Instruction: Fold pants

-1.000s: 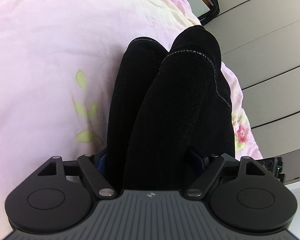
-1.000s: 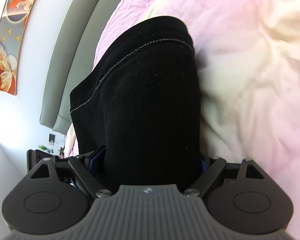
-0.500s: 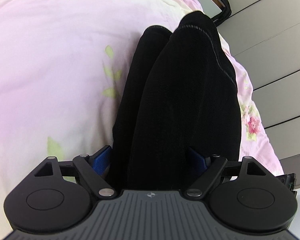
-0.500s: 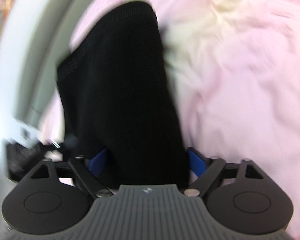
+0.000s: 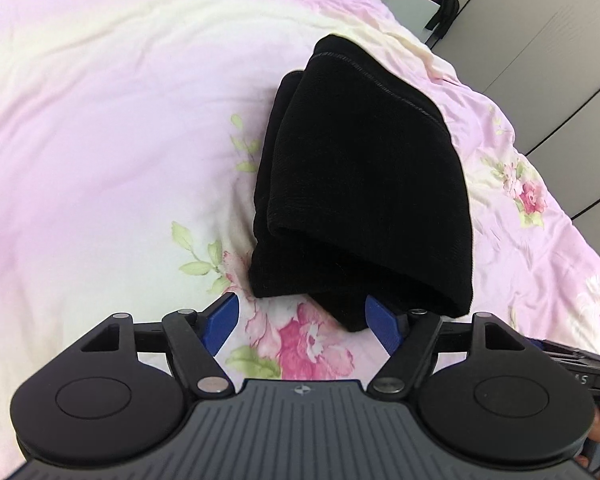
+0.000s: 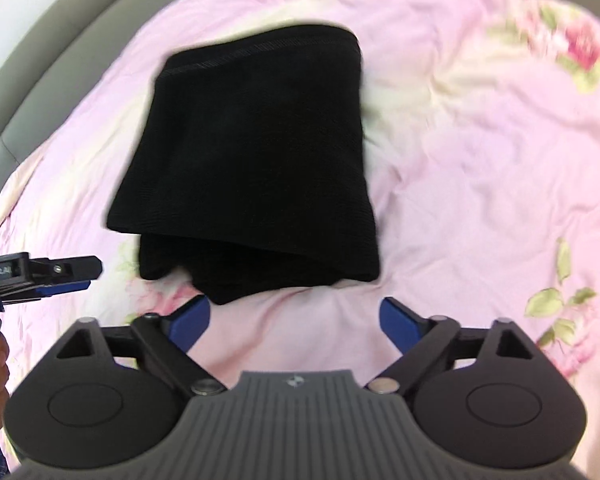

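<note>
I see my left tongs (image 5: pixel 302 318) tilted downward over the bed (image 5: pixel 100 140), jaws having just narrowed yet apart and empty. My right tongs (image 6: pixel 294 318) angle down too, just widened, gripping nothing. The folded pants (image 5: pixel 364 184) lie centre frame on the bedspread, released.

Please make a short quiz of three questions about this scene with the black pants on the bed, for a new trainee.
1. True or false: the left gripper is shut on the black pants.
2. Multiple choice: the pants lie A) spread flat at full length, B) folded in layers, C) hanging from the bed's edge.
3. What pattern does the pink bedsheet carry?

Key:
1. False; both the left and the right gripper stand open, nothing between the fingers.
2. B.
3. Flowers and leaves.
</note>
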`<state>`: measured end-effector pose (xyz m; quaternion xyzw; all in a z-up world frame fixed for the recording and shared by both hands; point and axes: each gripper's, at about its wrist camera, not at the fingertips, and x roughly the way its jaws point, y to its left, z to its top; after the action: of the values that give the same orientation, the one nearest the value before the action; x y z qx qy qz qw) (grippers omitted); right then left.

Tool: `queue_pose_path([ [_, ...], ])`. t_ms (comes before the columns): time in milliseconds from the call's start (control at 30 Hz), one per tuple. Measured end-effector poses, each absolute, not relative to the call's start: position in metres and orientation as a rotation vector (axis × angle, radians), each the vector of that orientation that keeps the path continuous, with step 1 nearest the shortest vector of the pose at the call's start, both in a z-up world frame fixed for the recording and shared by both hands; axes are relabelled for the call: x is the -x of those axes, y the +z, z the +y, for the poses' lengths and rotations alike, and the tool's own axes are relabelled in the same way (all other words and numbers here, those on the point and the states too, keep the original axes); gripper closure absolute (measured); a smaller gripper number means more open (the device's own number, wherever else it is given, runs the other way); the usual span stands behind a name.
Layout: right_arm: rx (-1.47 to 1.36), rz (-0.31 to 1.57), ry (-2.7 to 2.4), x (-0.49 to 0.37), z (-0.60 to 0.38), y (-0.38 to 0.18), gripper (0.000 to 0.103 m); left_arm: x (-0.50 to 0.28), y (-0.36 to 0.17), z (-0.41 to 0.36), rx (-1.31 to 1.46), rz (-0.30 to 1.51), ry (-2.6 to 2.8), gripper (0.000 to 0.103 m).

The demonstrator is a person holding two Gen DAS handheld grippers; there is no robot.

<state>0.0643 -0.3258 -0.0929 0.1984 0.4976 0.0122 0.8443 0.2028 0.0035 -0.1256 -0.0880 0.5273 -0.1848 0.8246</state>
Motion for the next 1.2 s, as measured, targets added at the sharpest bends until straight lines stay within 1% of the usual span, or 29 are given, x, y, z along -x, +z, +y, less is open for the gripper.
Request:
queue_pose_path([
  [67,-0.415,1.015,0.011,-0.053,-0.311,-0.082,0.005,-0.191,-0.111,0.003,0.149,1.088,-0.380,0.015],
  [233,-0.411,1.023,-0.099,-0.041,-0.288,-0.050,0.005,-0.164,-0.086,-0.002,0.119,1.020,-0.367,0.012],
  [333,-0.396,0.952,-0.134,-0.027,-0.273,-0.032,0.005,-0.151,-0.076,0.002,0.138,0.973,-0.370,0.010],
  [433,-0.367,0.896,-0.168,-0.013,-0.256,-0.016,0.005,-0.136,-0.065,0.002,0.113,0.941,-0.342,0.006],
  [800,-0.230,0.759,-0.252,0.038,-0.214,0.028,0.005,-0.098,-0.042,-0.011,0.001,0.891,-0.273,0.006],
  [1200,-0.173,0.777,-0.317,0.050,-0.196,0.041,0.005,-0.080,-0.033,-0.019,-0.014,0.862,-0.264,0.006],
])
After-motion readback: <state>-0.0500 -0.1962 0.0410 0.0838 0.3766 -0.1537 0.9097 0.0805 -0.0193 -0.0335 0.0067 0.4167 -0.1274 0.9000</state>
